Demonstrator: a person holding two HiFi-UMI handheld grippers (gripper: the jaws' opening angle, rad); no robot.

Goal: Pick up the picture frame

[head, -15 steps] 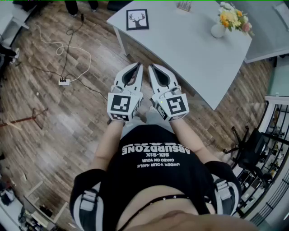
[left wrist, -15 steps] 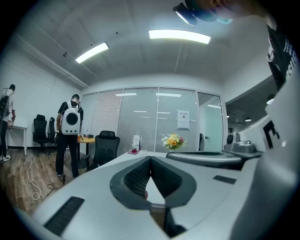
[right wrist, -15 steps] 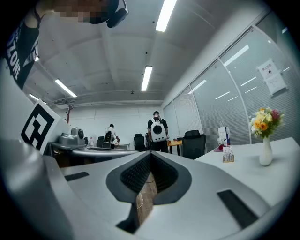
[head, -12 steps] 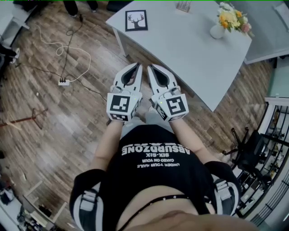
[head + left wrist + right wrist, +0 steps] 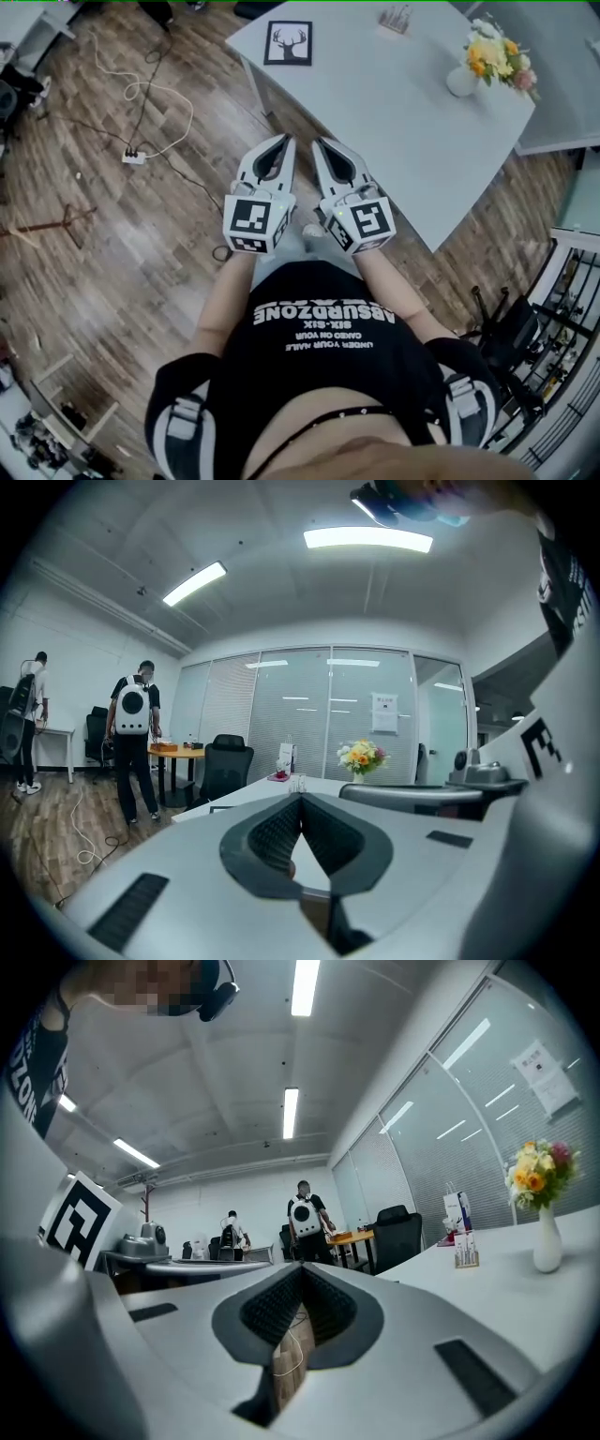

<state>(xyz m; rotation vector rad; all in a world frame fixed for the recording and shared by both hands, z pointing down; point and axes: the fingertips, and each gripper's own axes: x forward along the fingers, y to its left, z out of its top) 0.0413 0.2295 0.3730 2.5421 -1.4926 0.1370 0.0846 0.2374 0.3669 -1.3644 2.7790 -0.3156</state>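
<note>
I note left tongs (image 5: 286, 141) and right tongs (image 5: 318, 142) both closed, empty, side by side as before. Picture frame (image 5: 289, 42) lies at the tabletop's (image 5: 394, 122) far-left corner, well ahead of them; my view has barely shifted.

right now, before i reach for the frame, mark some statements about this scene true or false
1. The left gripper and the right gripper are both shut, with nothing between their jaws. True.
2. The picture frame lies flat on the white table. True.
3. The left gripper touches the picture frame. False: it is well short of the frame and touches nothing.
4. The picture frame is the only thing on the white table. False: a vase of flowers stands toward the other end.
</note>
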